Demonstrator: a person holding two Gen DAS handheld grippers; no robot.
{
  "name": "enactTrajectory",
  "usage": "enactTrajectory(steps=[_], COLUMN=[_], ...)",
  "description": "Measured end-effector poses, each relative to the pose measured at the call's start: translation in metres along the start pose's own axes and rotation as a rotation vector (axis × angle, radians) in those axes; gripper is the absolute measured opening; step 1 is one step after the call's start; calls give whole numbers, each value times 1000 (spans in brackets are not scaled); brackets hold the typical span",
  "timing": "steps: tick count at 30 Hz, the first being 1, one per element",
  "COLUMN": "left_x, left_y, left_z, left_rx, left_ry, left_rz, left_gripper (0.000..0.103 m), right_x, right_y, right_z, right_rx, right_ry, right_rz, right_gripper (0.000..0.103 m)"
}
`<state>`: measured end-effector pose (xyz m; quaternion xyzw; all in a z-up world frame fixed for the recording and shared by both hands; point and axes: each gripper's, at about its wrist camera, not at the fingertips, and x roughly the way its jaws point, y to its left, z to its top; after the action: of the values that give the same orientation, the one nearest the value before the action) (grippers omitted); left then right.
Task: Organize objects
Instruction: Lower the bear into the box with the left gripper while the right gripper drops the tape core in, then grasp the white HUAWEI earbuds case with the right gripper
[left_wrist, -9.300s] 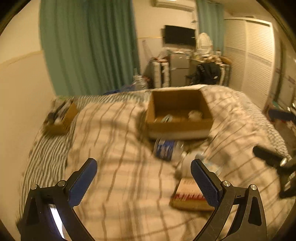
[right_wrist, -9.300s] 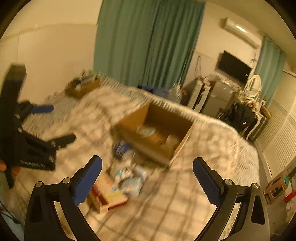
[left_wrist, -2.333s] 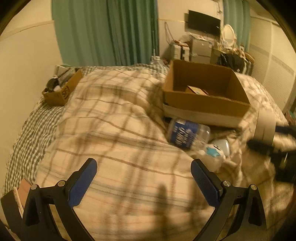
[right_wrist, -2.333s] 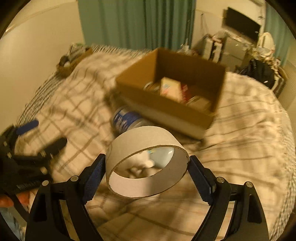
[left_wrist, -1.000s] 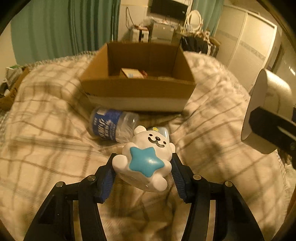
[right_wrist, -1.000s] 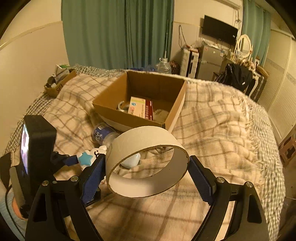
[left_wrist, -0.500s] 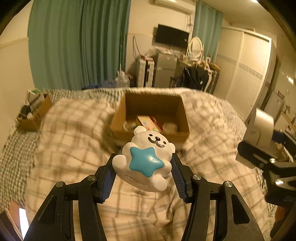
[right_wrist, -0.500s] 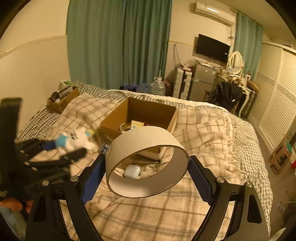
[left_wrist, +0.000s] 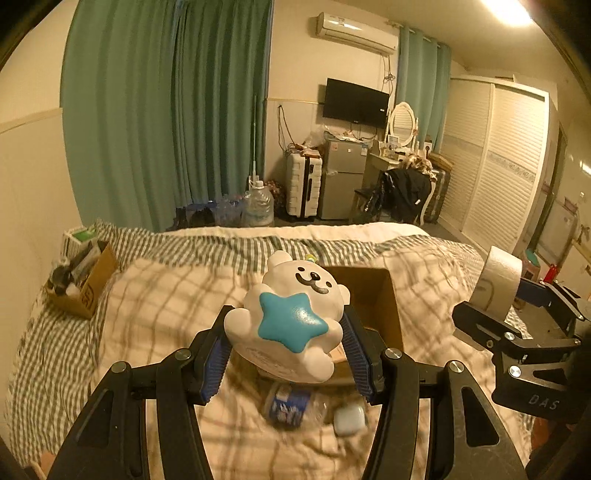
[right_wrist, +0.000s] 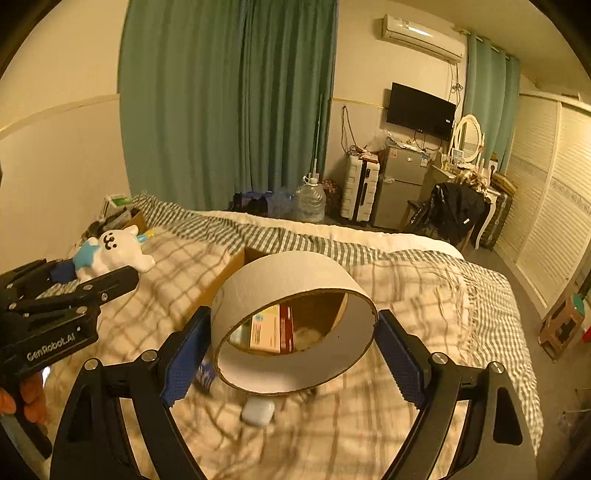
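Black tongs (left_wrist: 288, 354), blue ribbed pads (left_wrist: 357, 360), silver screws, white "GenRobot.AI" lettering

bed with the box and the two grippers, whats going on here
A person is tidying loose items off the bed with a handheld gripper in each hand. The left gripper is clamped on a white bear toy with a blue star, and the right gripper holds a wide cardboard tape ring. Both are raised above the open cardboard box, which already holds a few small packages. A plastic bottle and a small white case lie on the blanket in front of the box.
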<state>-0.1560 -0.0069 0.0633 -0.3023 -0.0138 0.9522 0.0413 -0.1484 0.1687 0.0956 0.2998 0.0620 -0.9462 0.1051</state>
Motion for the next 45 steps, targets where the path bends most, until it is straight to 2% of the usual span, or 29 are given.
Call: enactTrajectory(steps=[6, 16, 21, 24, 25, 26, 28, 33, 39, 41, 45], left_x=[56, 158, 185, 191, 190, 186, 171, 134, 74, 57, 23], left_y=[2, -10, -11, -9, -9, -8, -5, 3, 8, 12, 21], left_z=[14, -10, -21, -26, -26, -26, -24, -15, -10, -10, -16], left_rx=[19, 69, 54, 54, 55, 54, 46, 52, 55, 60, 47], left_ry=[37, 157, 168, 184, 182, 164, 103, 92, 73, 72, 68], left_rz=[12, -11, -42, -62, -58, -39, -10, 2, 26, 29, 39], left_gripper=[57, 57, 57, 63, 77, 94, 102, 102, 103, 103, 103], right_x=[57, 157, 180, 184, 183, 183, 173, 133, 55, 22, -18], right_y=[-8, -32, -39, -43, -43, -44, -44, -48, -37, -31, -16], right_z=[20, 10, -5, -6, -6, -4, -1, 8, 15, 14, 4], right_rx=[13, 41, 75, 112, 125, 128, 132, 135, 58, 36, -17], right_ry=[41, 146, 146, 124, 117, 118, 87, 64, 16, -18, -33], right_rz=[12, 25, 51, 91, 111, 117, 101, 54, -16, -21, -22], right_gripper=[87, 86, 87, 88, 89, 95, 99, 100, 100, 100, 100])
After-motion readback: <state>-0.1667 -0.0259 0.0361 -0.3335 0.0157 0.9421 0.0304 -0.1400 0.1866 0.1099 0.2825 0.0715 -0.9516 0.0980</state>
